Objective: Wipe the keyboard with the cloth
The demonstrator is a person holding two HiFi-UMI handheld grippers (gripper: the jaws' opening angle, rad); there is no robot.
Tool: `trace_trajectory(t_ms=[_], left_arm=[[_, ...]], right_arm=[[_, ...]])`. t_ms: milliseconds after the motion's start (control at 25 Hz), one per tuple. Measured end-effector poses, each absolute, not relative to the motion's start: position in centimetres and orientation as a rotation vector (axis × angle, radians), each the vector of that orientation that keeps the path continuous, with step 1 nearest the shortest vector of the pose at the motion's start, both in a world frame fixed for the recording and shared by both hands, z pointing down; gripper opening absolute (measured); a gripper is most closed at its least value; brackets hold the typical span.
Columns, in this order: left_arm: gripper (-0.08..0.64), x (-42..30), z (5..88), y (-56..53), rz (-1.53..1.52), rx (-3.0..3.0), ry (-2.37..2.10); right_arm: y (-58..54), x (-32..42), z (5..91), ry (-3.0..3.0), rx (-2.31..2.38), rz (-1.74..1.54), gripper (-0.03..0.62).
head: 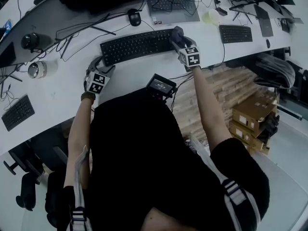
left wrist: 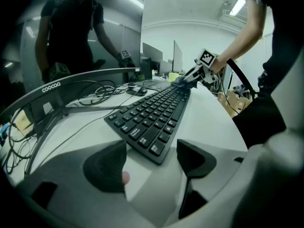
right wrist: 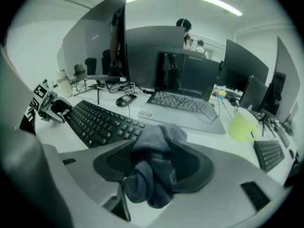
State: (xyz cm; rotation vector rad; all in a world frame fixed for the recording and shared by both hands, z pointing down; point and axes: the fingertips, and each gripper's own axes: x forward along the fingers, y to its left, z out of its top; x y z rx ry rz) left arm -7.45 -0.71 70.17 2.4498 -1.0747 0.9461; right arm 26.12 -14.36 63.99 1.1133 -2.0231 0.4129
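The keyboard [head: 137, 44] lies across the white desk [head: 57, 88] at 12 o'clock from the person. The cloth [right wrist: 156, 141] sits bunched on its 3 o'clock end, between the jaws of the right gripper [right wrist: 154, 163]. Those jaws stand wide, and a dark gap shows between the cloth and the pad on the 3 o'clock side, so I judge the cloth lies loose in the opening, not pinched. The left gripper [left wrist: 153, 155] is at the keyboard's 9 o'clock end, jaws apart and empty, with the board's near corner just ahead of them.

To wipe well from here, I would close the right jaws on the upper fold of the cloth so that a good pad of it hangs below the tips. Then drag it in one steady row towards 9 o'clock, pressing lightly (hard pressure could shove the board or catch a keycap). The left gripper could brace the board's end, since it looks light enough to slide. Keep each stroke short of the mouse [head: 134, 17] at the keyboard's 12 o'clock.

Readable writing: "coocaa" on the lower edge of the curved monitor [left wrist: 51, 86] in the left gripper view. Key legends are too small to read, and each gripper's cube carries only square markers
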Motion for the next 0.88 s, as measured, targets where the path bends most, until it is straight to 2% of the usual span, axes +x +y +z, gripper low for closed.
trace_trajectory(t_ms=[320, 480, 880], left_arm=[[0.328, -7.3, 70.2, -0.8, 0.943, 2.448, -1.067], [0.328, -7.3, 69.9, -0.7, 0.942, 2.449, -1.070], [0.328, -7.4, 70.3, -0.7, 0.943, 2.441, -1.067]], right_arm=[[-12.8, 27.8, 66.8, -1.908, 1.209, 0.499, 0.123], [-12.0, 27.1, 66.8, -1.895, 1.164, 0.417, 0.118], [-11.6, 24.8, 67.0, -1.926, 1.145, 0.446, 0.112]])
